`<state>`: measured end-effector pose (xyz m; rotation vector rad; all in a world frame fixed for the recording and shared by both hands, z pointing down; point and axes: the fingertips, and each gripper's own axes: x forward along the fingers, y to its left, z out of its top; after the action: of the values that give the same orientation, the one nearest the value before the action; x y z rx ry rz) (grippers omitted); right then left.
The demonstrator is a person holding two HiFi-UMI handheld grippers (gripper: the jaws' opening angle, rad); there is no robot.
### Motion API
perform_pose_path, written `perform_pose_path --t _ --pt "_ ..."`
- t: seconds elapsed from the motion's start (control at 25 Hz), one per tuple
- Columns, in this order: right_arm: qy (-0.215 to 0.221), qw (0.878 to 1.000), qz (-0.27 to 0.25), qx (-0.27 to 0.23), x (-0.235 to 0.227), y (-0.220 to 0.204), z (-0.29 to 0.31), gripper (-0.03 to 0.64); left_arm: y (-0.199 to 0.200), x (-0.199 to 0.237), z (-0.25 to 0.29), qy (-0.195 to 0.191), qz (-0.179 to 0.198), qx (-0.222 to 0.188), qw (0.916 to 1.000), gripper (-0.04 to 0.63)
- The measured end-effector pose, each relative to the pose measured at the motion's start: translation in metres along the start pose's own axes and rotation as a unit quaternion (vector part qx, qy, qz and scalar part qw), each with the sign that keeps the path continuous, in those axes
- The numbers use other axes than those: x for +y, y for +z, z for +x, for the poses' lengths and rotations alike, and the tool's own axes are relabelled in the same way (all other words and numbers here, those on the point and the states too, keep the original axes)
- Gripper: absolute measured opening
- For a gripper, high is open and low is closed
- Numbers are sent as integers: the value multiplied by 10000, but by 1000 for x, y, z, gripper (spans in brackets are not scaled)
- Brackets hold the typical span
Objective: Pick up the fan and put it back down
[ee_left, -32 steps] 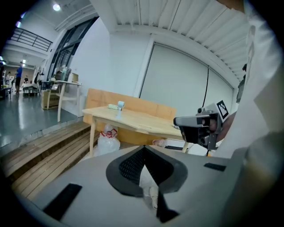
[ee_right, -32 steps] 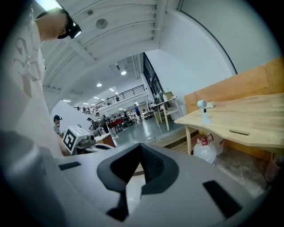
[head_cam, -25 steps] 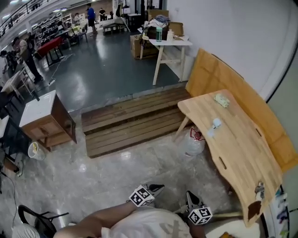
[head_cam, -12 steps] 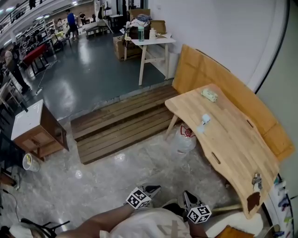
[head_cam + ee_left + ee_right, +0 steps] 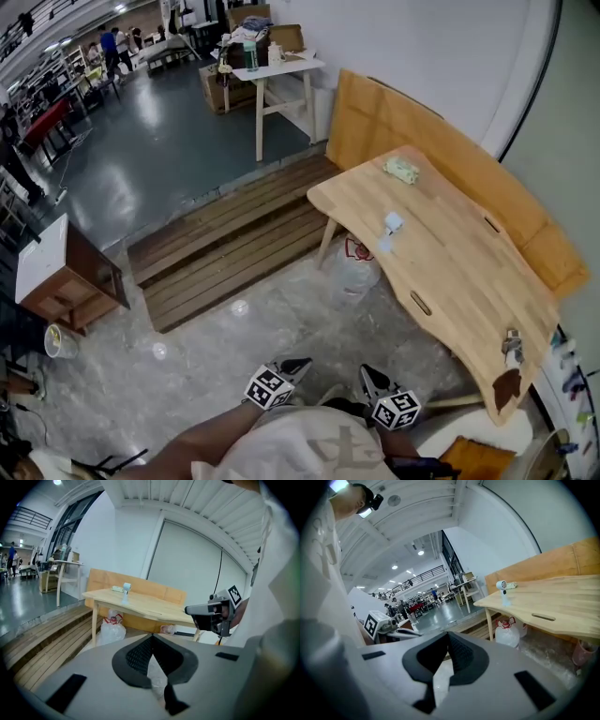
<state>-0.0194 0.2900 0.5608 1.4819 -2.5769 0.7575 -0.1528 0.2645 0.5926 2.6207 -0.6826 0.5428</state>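
Small white fan (image 5: pixel 393 223) upright on the light wooden bench (image 5: pixel 469 281), right of centre in the head view, toward the bench's far end and well apart from both grippers. Pale green lump (image 5: pixel 401 170) further up the same bench, near the fan but not touching. Left gripper (image 5: pixel 296 365) and right gripper (image 5: pixel 367 374) low at bottom centre of the head view, close to the body, over the stone floor (image 5: pixel 234 356), nowhere near the bench top. Left fingers (image 5: pixel 136 656) clenched together with nothing between them; right fingers (image 5: pixel 461 653) likewise pressed shut and empty. Pickup not yet begun, approach stage by the look of it. Fan too small here for detail: round head on a slim stand, seemingly a wider foot. Probably light, hard plastic, stiff, smooth enough to slip, top-heavy and easy to knock over with a sideways nudge. Best hold likely on the slim stand just under the head, or across the foot; avoid squeezing the grille. Needs fingers spread first, then a level approach and a gentle pinch. White plastic bag (image 5: pixel 352 269) on the floor under the bench edge, out of the way.
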Motion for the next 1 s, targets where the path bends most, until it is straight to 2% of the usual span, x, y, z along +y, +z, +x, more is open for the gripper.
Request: perform_pose_path --t 0.52,0.84,1.0 --pt "219 9997 44 111 -67 38 24 14 50 20 68 166 118 60 9998 11" --pt "359 9992 -34 168 -103 53 30 14 76 27 91 459 -37 -47 9989 11" --pt "408 9990 88 171 -107 52 32 14 77 31 93 551 -91 52 9984 11"
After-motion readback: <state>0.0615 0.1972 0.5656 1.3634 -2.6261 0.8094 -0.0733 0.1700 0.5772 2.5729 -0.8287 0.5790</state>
